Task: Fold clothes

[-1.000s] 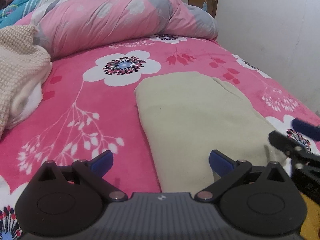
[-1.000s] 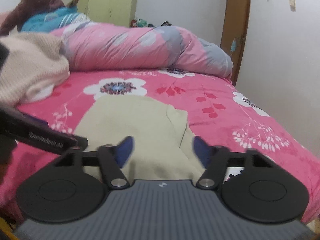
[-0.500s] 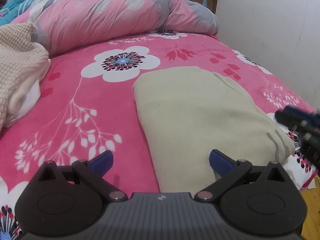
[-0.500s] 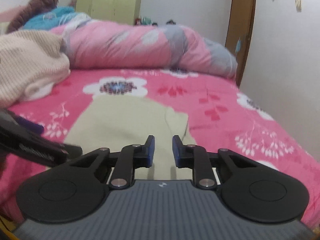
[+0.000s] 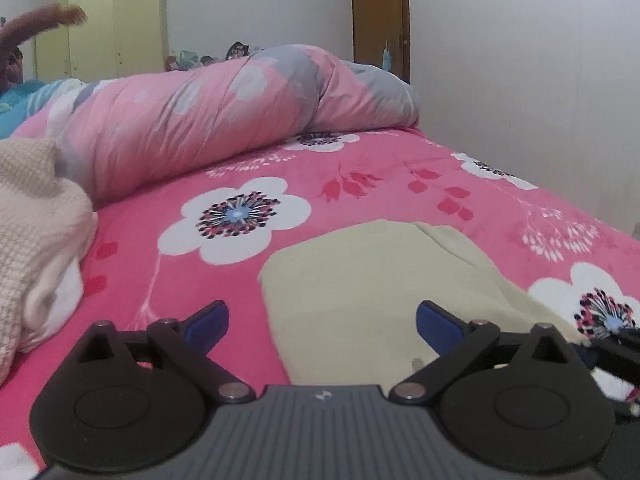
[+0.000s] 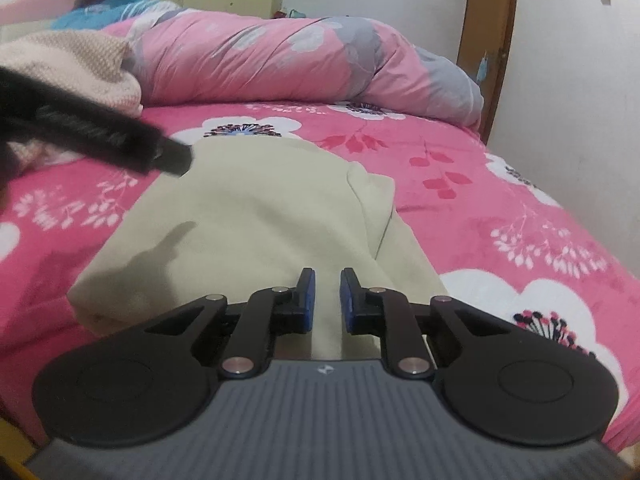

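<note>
Pink flowered bedspread (image 5: 360, 184) fills both views, with a rolled pink duvet (image 5: 224, 120) at the far end and a cream knit heap (image 5: 32, 216) on the left. Pale yellow-green garment (image 6: 248, 208) lies flat mid-bed as a compact rectangle, one flap layered along its right side. Left gripper (image 5: 322, 322) hovers over the garment's near left edge, fingers spread wide and empty. Right gripper (image 6: 327, 300) sits low at the near hem, fingers nearly together with a narrow gap; whether cloth is caught between them I cannot tell. Judgement: a fold stage, with the near edge being addressed. Carrying that hem across would call for a firm pinch on both near corners.
</note>
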A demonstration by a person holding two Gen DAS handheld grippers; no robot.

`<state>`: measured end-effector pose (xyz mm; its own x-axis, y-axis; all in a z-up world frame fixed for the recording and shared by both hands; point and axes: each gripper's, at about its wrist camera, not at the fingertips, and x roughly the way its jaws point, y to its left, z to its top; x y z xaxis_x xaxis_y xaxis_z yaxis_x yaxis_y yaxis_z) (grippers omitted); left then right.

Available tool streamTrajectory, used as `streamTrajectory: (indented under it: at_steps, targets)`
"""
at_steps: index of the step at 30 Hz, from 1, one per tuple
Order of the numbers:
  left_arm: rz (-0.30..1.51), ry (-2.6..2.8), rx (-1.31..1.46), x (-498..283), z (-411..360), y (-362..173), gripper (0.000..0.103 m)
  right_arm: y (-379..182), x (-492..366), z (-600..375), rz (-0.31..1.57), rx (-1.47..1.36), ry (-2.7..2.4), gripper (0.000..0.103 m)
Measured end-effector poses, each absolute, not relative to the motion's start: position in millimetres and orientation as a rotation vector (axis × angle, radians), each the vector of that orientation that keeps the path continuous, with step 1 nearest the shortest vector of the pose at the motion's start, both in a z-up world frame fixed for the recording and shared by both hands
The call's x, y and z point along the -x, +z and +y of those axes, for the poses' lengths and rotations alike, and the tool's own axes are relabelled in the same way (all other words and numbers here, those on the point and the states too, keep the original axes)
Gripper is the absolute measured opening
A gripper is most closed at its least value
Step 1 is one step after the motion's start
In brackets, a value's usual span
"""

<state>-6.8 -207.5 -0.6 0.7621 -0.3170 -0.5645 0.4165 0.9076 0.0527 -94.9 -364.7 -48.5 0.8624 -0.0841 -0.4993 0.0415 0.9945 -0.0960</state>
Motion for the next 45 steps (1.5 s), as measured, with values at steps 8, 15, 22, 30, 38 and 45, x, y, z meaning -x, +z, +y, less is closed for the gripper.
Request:
streamTrajectory:
  at_steps: [8,15,22,30,38,45]
  targets:
    - [0.658,-0.420,-0.204,-8.1,-220.7,-20.3,0.073,-11.8,85.4,-384.1,0.475,0.001,0.012,0.011]
    - [0.674,-0.420,-0.234,-6.7,-227.6,-31.0,0.073,-48.7,48.1,-391.8,0.617,0.022,0.082,0.008]
    - [0.687,-0.409,-0.233,-6.9,-228.0,-30.5,0.075,-6.2,23.3,-406.6,0.549,0.026,0.089,0.010]
    - [0.702,-0.408,-0.246,-7.5,-231.8,-32.2,0.078,-17.7,-5.3,-401.5,0.648,0.155,0.133,0.010]
    - [0.702,-0.406,-0.264,-5.4,-234.7,-32.0,0.080,-50.4,-55.6,-414.9,0.707,0.110,0.085,0.010]
    - [0.713,-0.407,-0.259,-6.8,-233.6,-32.0,0.080,-6.6,-74.5,-411.8,0.606,0.039,0.129,0.011]
